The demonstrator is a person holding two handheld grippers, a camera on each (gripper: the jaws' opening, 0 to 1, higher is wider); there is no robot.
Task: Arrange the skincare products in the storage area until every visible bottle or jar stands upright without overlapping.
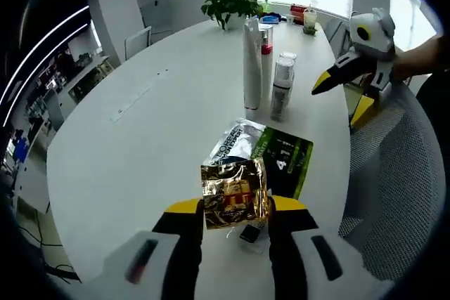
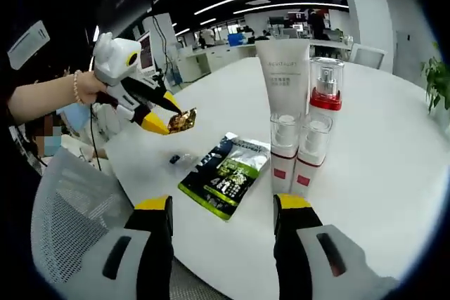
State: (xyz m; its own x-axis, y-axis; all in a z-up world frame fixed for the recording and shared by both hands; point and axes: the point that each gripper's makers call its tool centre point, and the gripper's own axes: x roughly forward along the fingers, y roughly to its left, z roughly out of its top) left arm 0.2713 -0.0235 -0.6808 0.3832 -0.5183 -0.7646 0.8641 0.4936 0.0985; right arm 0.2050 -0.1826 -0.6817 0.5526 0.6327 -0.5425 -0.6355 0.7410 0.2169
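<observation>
Left claw point(image 1: 235, 209) grips gold packet point(image 1: 234, 193) (4 bottles point(image 2: 295, 149) upright).

White table point(image 1: 140, 124), bottles point(image 1: 264, 68), sachets point(image 1: 264, 152)

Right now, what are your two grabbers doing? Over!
Left gripper shut on gold packet. Right gripper open, empty. Bottles upright, clustered. Green sachets flat on table, near bottles.
</observation>
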